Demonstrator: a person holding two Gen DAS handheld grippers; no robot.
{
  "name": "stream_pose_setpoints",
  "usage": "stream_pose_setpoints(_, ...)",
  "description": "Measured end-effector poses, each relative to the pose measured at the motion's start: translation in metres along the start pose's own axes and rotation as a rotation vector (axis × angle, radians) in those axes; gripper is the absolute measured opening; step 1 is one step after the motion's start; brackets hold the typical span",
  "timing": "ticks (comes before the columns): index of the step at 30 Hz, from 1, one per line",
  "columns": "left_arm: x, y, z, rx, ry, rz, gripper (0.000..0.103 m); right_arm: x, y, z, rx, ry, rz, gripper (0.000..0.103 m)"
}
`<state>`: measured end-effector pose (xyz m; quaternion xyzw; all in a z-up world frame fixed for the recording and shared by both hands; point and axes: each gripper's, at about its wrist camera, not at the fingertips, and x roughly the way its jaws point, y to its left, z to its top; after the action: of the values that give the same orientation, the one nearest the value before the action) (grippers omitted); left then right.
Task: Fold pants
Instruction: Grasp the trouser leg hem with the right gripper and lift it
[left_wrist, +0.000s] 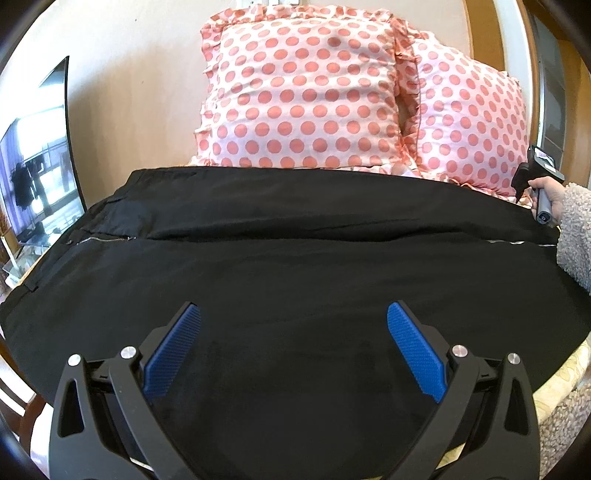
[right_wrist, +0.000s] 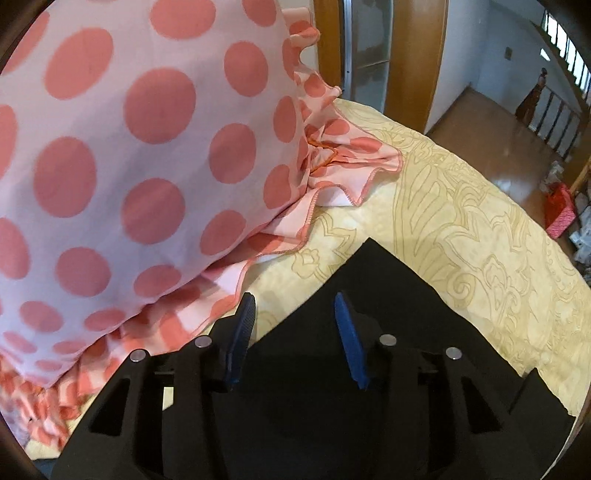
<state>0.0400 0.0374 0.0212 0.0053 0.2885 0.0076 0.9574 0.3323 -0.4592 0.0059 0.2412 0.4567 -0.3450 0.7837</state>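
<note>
Black pants (left_wrist: 295, 258) lie spread flat across the bed, waist and zipper (left_wrist: 107, 240) at the left, legs running right. My left gripper (left_wrist: 293, 314) is open and empty, hovering over the near leg. My right gripper (right_wrist: 295, 306) is open and empty over the hem corner of the pants (right_wrist: 388, 280) on the yellow bedspread. The right gripper also shows in the left wrist view (left_wrist: 532, 181), held in a hand at the far right of the pants.
Two pink polka-dot pillows (left_wrist: 306, 88) stand behind the pants; one pillow (right_wrist: 129, 147) is close on the right gripper's left. The yellow patterned bedspread (right_wrist: 461, 206) ends at the right. A TV screen (left_wrist: 40, 166) is left of the bed.
</note>
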Motion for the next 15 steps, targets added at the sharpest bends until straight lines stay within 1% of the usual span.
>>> stream_pose_setpoints(2,0.002,0.001,0.0,-0.006,0.007,-0.003,0.101,0.005,0.002,0.0,-0.025,-0.018,-0.028,0.048)
stream_pose_setpoints(3,0.003,0.002,-0.001,-0.009,0.011,-0.007,0.101,0.005,0.0,-0.002,-0.034,-0.032,-0.033,0.045)
stream_pose_setpoints(5,0.003,0.002,-0.001,-0.011,0.012,-0.013,0.101,0.002,-0.004,-0.006,-0.029,-0.05,-0.038,0.033)
stream_pose_setpoints(6,0.003,0.002,-0.002,-0.013,0.013,-0.014,0.101,0.001,-0.013,-0.008,-0.014,-0.065,-0.025,0.023)
stream_pose_setpoints(7,0.004,0.002,-0.002,-0.014,0.015,-0.015,0.101,0.004,-0.018,-0.007,-0.002,-0.072,-0.001,0.014)
stream_pose_setpoints(10,0.001,0.002,-0.003,-0.021,0.016,-0.028,0.101,-0.001,-0.041,-0.011,0.046,-0.081,0.105,0.003)
stream_pose_setpoints(12,-0.002,0.003,-0.003,-0.025,0.013,-0.035,0.101,-0.008,-0.058,-0.013,0.091,-0.091,0.177,0.002)
stream_pose_setpoints(15,-0.006,0.004,-0.004,-0.041,0.004,-0.045,0.101,-0.034,-0.084,-0.024,0.127,-0.165,0.28,0.002)
